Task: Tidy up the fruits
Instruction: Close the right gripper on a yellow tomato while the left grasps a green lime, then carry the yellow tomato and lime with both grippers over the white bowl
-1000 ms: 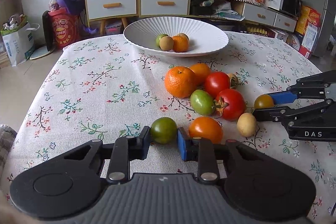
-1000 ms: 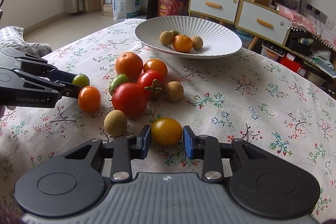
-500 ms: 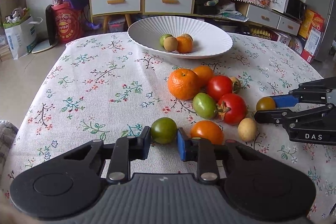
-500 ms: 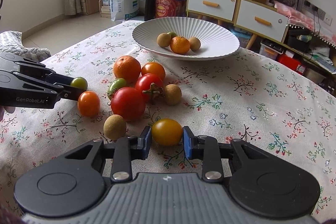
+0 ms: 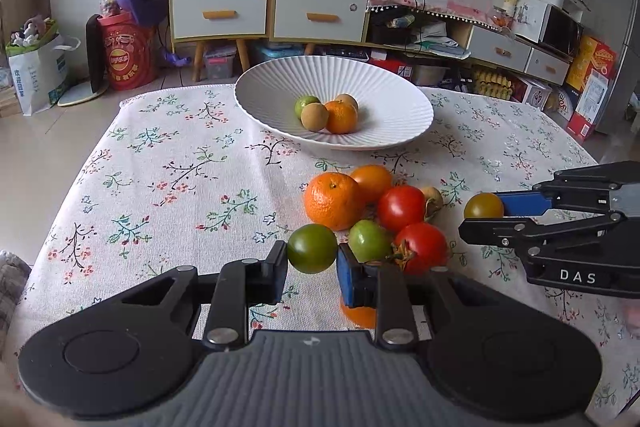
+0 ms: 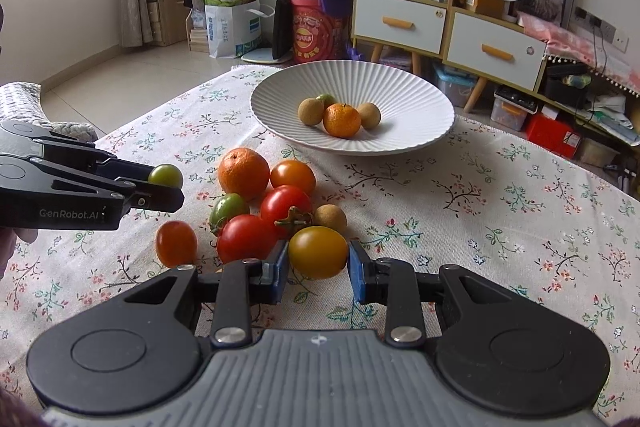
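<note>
Floral worktop; white bowl at far side holds four fruits. Loose pile before it. Left gripper clamped on green tomato, right gripper on yellow tomato, both lifted.

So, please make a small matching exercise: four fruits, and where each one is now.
Things:
1. green tomato
2. yellow tomato
3. small mandarin
4. big mandarin

Places:
A. lying in the white bowl
B. on the tablecloth, in the pile
C. held in the right gripper
D. held in the left gripper

Pairs: 1-D, 2-C, 3-A, 4-B
</note>
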